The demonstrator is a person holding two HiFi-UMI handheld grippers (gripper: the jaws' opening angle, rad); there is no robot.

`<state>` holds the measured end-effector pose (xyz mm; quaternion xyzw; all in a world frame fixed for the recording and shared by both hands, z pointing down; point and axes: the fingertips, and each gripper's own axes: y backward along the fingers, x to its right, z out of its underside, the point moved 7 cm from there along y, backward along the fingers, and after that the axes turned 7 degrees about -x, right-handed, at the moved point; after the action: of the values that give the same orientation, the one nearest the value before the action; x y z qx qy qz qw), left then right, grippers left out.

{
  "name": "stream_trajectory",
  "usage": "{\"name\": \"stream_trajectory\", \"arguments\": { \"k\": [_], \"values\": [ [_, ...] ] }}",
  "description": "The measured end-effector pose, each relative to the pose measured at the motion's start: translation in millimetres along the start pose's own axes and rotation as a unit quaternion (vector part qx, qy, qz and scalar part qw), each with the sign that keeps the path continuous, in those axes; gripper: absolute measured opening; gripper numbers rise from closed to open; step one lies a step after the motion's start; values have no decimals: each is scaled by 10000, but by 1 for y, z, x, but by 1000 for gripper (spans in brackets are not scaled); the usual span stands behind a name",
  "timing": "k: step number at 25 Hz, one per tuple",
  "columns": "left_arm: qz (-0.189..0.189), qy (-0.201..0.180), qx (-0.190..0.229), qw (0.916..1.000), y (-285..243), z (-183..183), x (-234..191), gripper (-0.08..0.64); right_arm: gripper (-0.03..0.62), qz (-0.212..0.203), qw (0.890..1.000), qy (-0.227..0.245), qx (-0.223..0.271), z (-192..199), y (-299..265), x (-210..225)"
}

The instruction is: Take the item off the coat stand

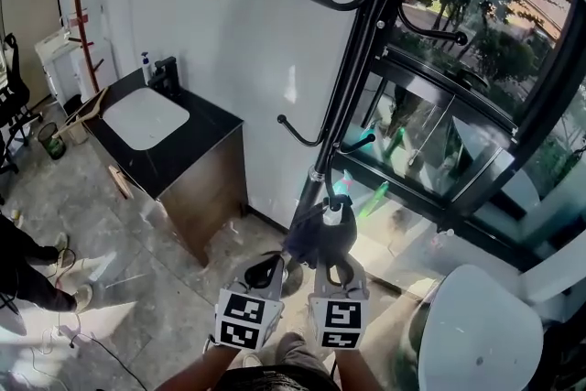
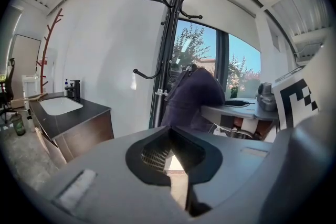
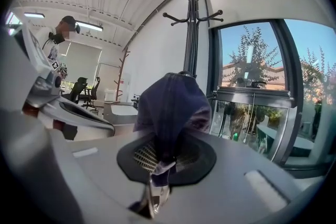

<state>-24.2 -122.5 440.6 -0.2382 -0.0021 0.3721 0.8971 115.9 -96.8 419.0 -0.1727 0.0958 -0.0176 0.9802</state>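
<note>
Down at the bottom edge of the head view, we carry both grippers side by side, close to the foot of the black coat stand [image 1: 362, 59]. Our right gripper [image 1: 331, 254] reaches forward into the dark blue cloth item [image 1: 316, 233], which sits just beside the pole and below the lower hooks. Our left gripper [image 1: 265, 272] hangs back a little, near the item but apart from it. We judge that it is there to help only if the cloth snags. A sink cabinet [image 1: 197, 188] stands well off to the left against the wall.

Looking along the left gripper [image 2: 170, 162], we see its jaws drawn together to a narrow slit with nothing between them, only floor showing through. Beyond them the item [image 2: 191, 97] bulges on the right side of the stand [image 2: 167, 50]. A small dark tip shows at the top of the cloth. We cannot tell whether that is a hook it hangs from.

Along the right gripper [image 3: 160, 165], the jaws are nearly together and pinch a gathered fold at the bottom of the item [image 3: 170, 107]. The rest of the cloth rises in a dome above the pads, and the stand [image 3: 191, 23] is behind it. We judge that gripping low on a bunched edge gives the pads thick material to bite. It also leaves the top loose, so the cloth can be lifted off whatever may hold it.
</note>
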Motion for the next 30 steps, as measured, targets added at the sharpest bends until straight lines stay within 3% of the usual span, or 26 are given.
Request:
{"name": "stream_trajectory", "arguments": {
  "k": [7,17,30],
  "values": [
    [48,15,60,10000,5,2,13,3,25,102,9998,-136,-100,16,22,2],
    [225,-526,8,9984,-3,7,44,3,25,397,9979,-491,-163,31,54,21],
    [463,-829,37,9955,-11,1,73,3,25,567,9961,-658,-163,39,74,37]
  ]
}}
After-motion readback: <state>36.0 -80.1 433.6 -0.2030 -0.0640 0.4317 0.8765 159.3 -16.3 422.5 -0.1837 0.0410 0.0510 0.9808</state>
